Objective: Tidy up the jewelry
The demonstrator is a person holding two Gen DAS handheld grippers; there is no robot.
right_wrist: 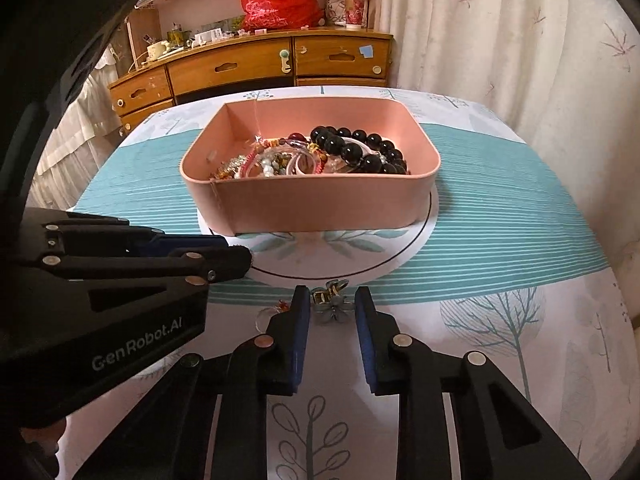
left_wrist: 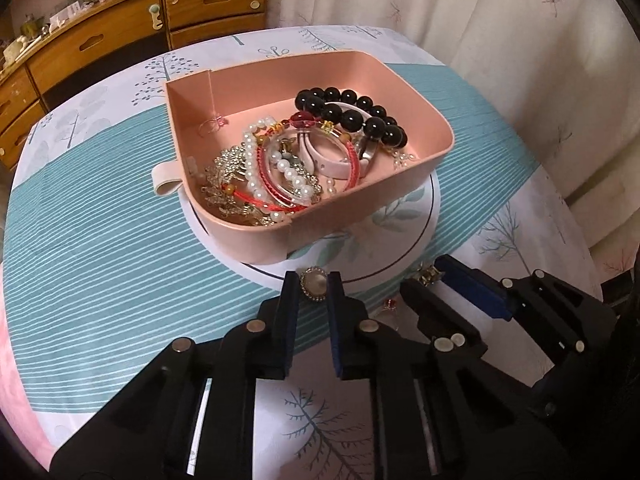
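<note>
Two tools are each closing in on a stray piece: the left tool [left_wrist: 313, 280] is pinching a round brooch [left_wrist: 314, 283], the right tool [right_wrist: 332, 300] is narrowing around a flower clip [right_wrist: 330, 305], both lying on the tabletop [right_wrist: 520, 216] just before the pink tray [right_wrist: 312, 208], presumably bound for it.

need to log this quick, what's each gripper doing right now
left gripper: closed on the round pearl brooch
right gripper: jaws around the flower hair clip, pads not clearly touching it
</note>
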